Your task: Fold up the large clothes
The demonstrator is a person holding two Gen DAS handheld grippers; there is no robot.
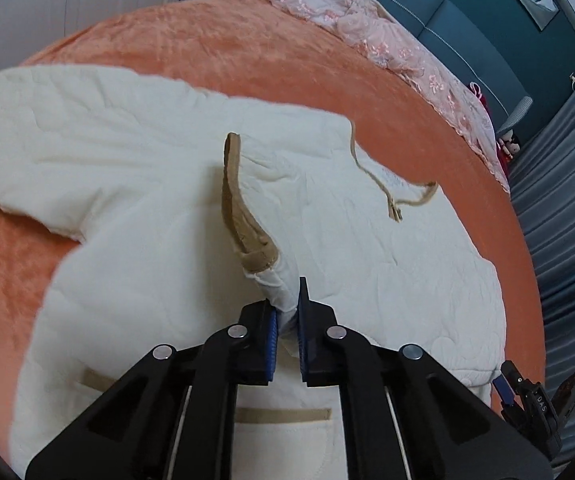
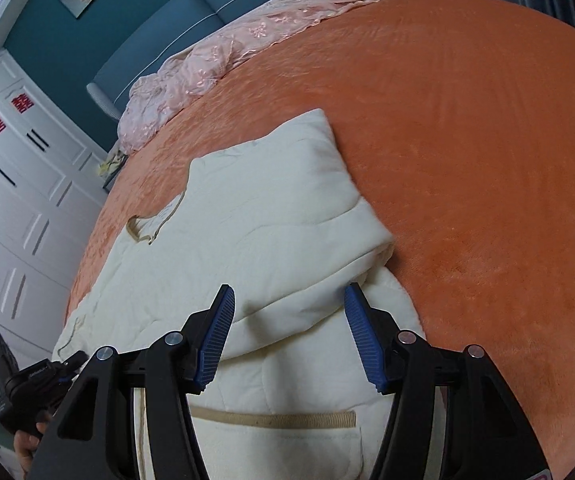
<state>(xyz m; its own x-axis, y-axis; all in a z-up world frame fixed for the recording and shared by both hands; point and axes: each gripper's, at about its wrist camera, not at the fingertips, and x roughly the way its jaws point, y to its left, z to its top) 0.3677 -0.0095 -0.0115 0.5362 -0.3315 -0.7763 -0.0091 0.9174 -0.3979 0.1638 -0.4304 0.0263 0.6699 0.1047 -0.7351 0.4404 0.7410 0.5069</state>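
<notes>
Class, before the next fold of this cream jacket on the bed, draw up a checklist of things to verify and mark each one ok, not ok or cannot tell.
1. Left gripper shut on the jacket's cuff: ok.
2. Right gripper open, its fingers either side of the folded sleeve, gripping nothing: ok.
3. Jacket lies wholly on the orange bedspread: cannot tell, its near edge is hidden behind the grippers.
4. Zipper edge lies flat: not ok, it curls.
5. Pink lace fabric lies apart from the jacket: ok.
</notes>
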